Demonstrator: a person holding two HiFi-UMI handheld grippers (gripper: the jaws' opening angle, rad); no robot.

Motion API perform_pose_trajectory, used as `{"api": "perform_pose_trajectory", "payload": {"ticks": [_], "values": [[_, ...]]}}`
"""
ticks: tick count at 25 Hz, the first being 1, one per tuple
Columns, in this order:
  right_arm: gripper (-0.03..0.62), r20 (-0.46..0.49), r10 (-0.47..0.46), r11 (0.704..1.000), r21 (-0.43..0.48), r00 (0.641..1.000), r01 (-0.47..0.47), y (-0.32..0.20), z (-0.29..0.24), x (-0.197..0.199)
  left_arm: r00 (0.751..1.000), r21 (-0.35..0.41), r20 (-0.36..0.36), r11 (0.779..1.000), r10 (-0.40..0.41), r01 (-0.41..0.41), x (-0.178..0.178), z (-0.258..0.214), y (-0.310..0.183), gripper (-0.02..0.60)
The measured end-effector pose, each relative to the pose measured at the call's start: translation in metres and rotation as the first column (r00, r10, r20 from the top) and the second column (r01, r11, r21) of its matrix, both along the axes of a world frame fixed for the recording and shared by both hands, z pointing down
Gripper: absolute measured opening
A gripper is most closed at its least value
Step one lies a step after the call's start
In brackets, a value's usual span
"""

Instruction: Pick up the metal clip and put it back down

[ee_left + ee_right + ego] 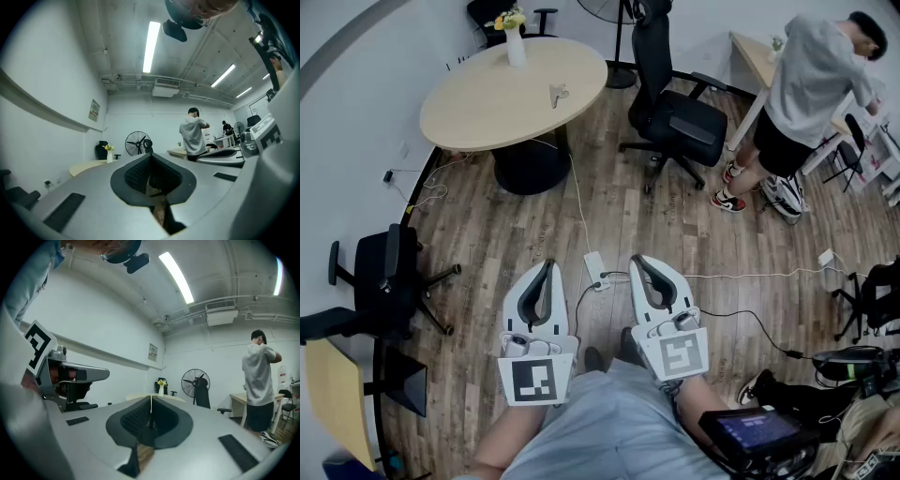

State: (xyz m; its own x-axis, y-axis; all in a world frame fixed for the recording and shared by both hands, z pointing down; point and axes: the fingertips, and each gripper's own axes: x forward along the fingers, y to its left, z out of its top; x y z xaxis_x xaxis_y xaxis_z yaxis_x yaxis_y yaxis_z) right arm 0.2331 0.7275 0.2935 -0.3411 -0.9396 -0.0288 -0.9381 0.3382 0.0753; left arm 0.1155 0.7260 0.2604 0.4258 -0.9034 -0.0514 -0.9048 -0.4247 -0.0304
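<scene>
One metal clip (558, 92) lies on round tabletop (478, 108), near its middle, just right of white vase (516, 42) as head view shows it. Clip too small to read long axis. It sits well apart from both tools, straight ahead across wooden floor (534, 234). Nearly in line with clip: left hand-held gripper (549, 266), judged slightly nearer. Offset to right: right hand-held gripper (639, 262). Both held level, tips toward tabletop. Both jaw pairs pressed together, pinching nothing, touching nothing. Approach needed before any grasp.

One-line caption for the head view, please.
Shut and empty, the left tongs and right tongs hover over the wooden floor, far from the round table where the metal clip lies.
</scene>
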Motion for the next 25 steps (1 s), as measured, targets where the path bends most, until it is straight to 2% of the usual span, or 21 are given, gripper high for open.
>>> {"api": "perform_pose_trajectory", "payload": {"ticks": [5, 8, 10, 14, 19, 23, 25], "values": [[0.048, 0.001, -0.005, 1.0, 0.002, 1.0, 0.005, 0.0, 0.003, -0.005, 1.0, -0.003, -0.005, 1.0, -0.005, 0.005, -0.005, 0.004, 0.001, 0.018], [0.049, 0.044, -0.015, 1.0, -0.013, 0.999, 0.016, 0.0, 0.003, -0.009, 1.0, -0.008, -0.005, 1.0, -0.01, 0.01, -0.011, 0.007, 0.0, 0.02], [0.05, 0.074, -0.015, 1.0, 0.006, 0.997, 0.015, -0.003, 0.003, -0.012, 1.0, -0.02, -0.006, 1.0, -0.017, 0.017, -0.015, 0.011, -0.003, 0.019], [0.051, 0.072, 0.001, 1.0, -0.014, 0.997, 0.0, -0.017, 0.012, -0.007, 1.0, -0.053, -0.003, 0.998, -0.025, 0.025, -0.014, 0.022, -0.019, 0.018], [0.051, 0.084, 0.03, 0.998, -0.066, 0.996, -0.025, -0.057, 0.034, 0.009, 1.0, -0.118, 0.011, 0.993, -0.016, 0.017, -0.002, 0.052, -0.059, 0.018], [0.051, 0.069, 0.034, 0.988, -0.155, 0.997, -0.023, -0.112, 0.064, 0.022, 0.999, -0.165, 0.035, 0.986, -0.01, 0.016, 0.011, 0.074, -0.113, 0.02], [0.051, 0.098, 0.027, 0.99, -0.14, 0.995, -0.013, -0.146, 0.069, 0.028, 0.999, -0.183, 0.053, 0.983, -0.01, 0.02, 0.019, 0.08, -0.145, 0.018]]}}
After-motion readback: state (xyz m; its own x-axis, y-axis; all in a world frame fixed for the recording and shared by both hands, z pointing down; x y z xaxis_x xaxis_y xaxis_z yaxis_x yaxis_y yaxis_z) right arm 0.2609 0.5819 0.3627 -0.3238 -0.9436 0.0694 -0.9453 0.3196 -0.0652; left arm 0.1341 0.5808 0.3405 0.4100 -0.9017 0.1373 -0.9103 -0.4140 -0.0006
